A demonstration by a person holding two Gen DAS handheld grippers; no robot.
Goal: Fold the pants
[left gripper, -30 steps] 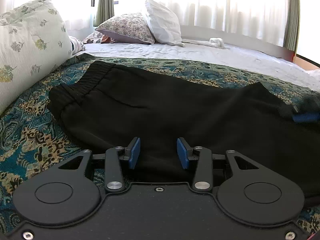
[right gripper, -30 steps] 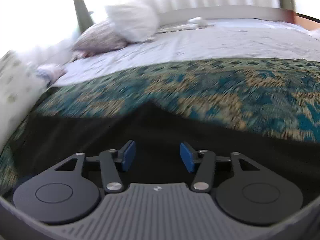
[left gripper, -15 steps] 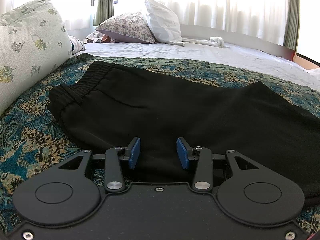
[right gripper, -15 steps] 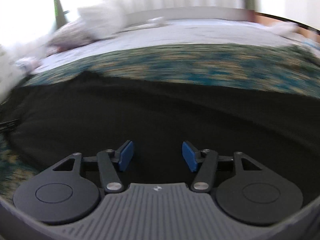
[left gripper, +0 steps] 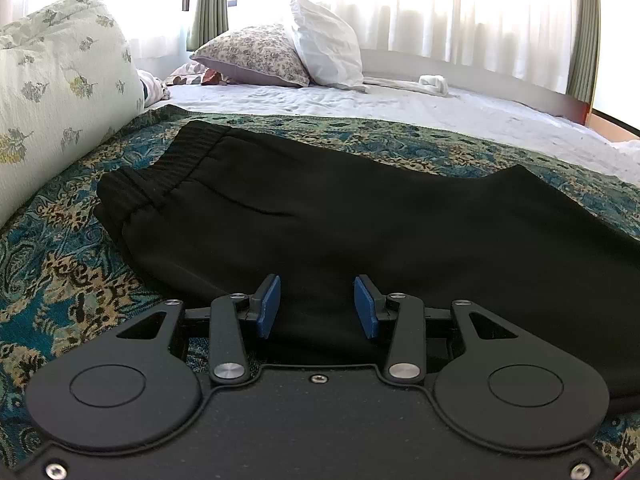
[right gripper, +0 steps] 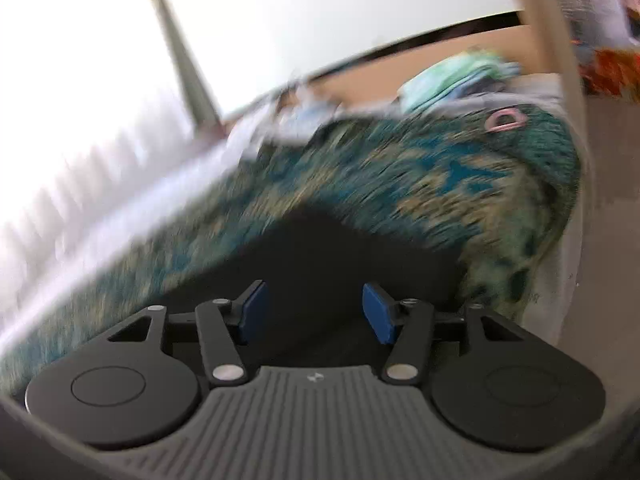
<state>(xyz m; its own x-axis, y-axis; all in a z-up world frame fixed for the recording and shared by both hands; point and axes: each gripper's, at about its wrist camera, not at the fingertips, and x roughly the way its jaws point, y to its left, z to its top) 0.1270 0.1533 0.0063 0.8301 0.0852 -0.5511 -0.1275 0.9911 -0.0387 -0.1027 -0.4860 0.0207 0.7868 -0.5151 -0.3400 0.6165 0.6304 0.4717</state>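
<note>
1. Left wrist view: the left gripper point(left gripper: 316, 306) sat low over the near edge of the black pants point(left gripper: 360, 224), jaws apart, nothing between the blue pads.
2. The pants lay flat across the teal patterned bedspread point(left gripper: 60, 256), elastic waistband point(left gripper: 160, 172) to the left, legs running off right.
3. Beyond, a floral pillow point(left gripper: 252, 54) and a white pillow point(left gripper: 328, 44) leaned at the head of the bed, and a pale leaf-print cushion point(left gripper: 52, 92) bulked up on the left.
4. Right wrist view, heavily blurred and tilted: the right gripper point(right gripper: 314, 314) had its jaws wide, holding nothing, over a dark end of the pants point(right gripper: 340, 256).
5. The bedspread point(right gripper: 440, 184) dropped over the bed's edge, a small pink ring point(right gripper: 505, 120) lying on it.
</note>
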